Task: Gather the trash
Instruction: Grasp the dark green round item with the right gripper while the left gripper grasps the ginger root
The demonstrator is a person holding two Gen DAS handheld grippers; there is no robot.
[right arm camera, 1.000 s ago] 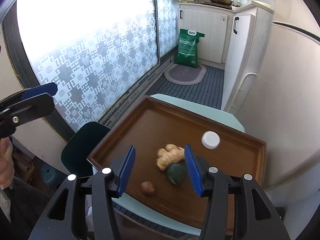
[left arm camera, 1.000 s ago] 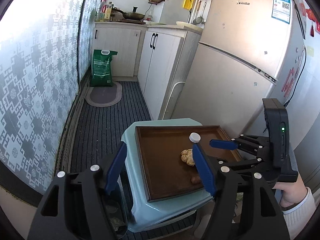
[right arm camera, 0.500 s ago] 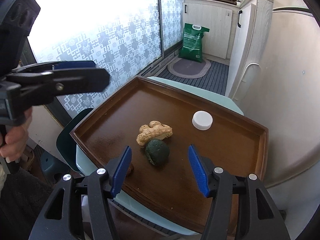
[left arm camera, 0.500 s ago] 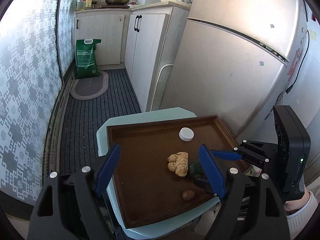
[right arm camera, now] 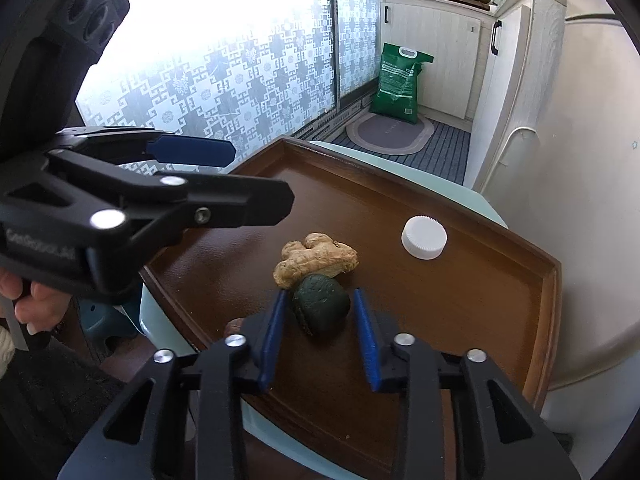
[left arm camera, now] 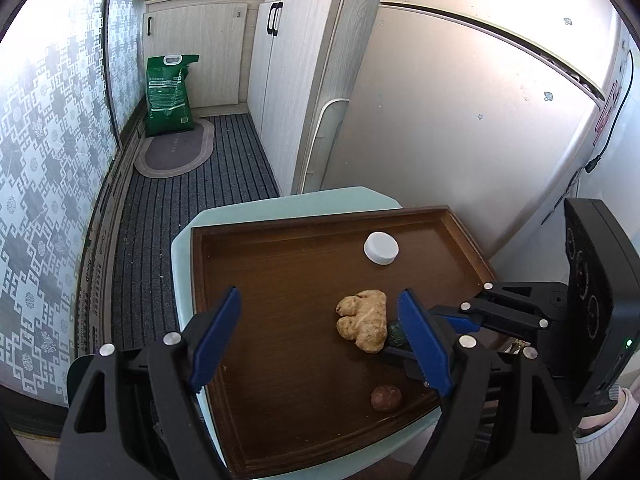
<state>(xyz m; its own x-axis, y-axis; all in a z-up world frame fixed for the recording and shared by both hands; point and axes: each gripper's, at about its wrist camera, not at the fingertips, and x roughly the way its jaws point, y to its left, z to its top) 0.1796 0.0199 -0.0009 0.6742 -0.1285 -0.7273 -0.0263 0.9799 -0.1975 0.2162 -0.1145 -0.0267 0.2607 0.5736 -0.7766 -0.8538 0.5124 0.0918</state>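
**Right jaws closing round the green lump**

I am bringing my right gripper (right arm camera: 320, 312) down over the green lump (right arm camera: 321, 304) on the tray (right arm camera: 500, 292); its jaws have just been narrowing, the lump sitting between them, contact unclear. The lump is touching the ginger (right arm camera: 316, 258). My left gripper (left arm camera: 320, 340) is hanging spread wide over the tray, holding nothing. A white cap (right arm camera: 424, 237) is lying well apart.

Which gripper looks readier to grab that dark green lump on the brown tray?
Right gripper: its jaws, just closing, flank the dark green lump. Left gripper hangs wide open beside it.
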